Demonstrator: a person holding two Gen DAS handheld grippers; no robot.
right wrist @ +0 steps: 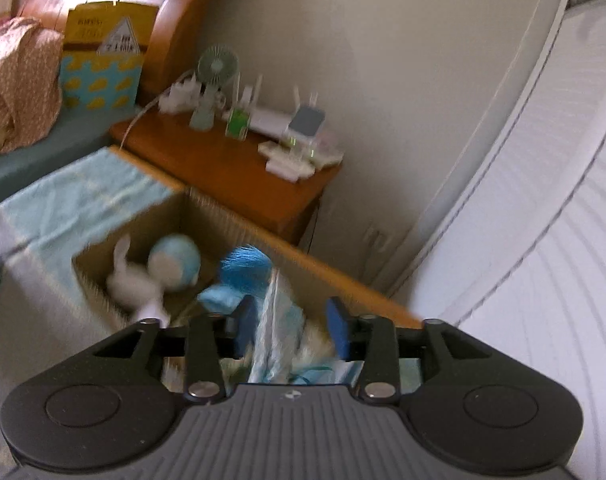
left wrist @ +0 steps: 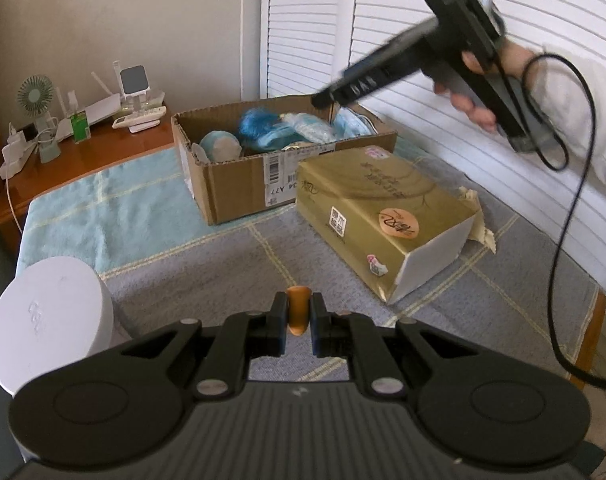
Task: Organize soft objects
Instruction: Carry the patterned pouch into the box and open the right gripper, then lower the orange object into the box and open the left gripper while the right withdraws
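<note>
My left gripper (left wrist: 297, 304) is low over the checked cloth, shut on a small orange soft piece (left wrist: 298, 316) standing upright between its pads. An open cardboard box (left wrist: 239, 184) holds a blue-and-white ball toy (left wrist: 221, 146), a blue fuzzy toy (left wrist: 255, 126) and pale blue masks (left wrist: 353, 124). My right gripper (left wrist: 323, 100) hangs tilted above the box's far side. In the blurred right wrist view this gripper (right wrist: 293, 320) is open over the box (right wrist: 223, 220). A clear blue-white plastic packet (right wrist: 275, 332) lies between its blue pads (right wrist: 339, 330), untouched. A white rabbit toy (right wrist: 131, 284) lies by the ball toy (right wrist: 175, 262).
A gold tissue pack (left wrist: 383, 216) lies right of the box. A white cylinder (left wrist: 47, 320) stands at the near left. The wooden nightstand (left wrist: 103, 148) carries a small fan (left wrist: 35, 96) and chargers. Louvred doors (left wrist: 423, 20) close the right side. A black cable (left wrist: 559, 280) hangs from the person's hand (left wrist: 475, 108).
</note>
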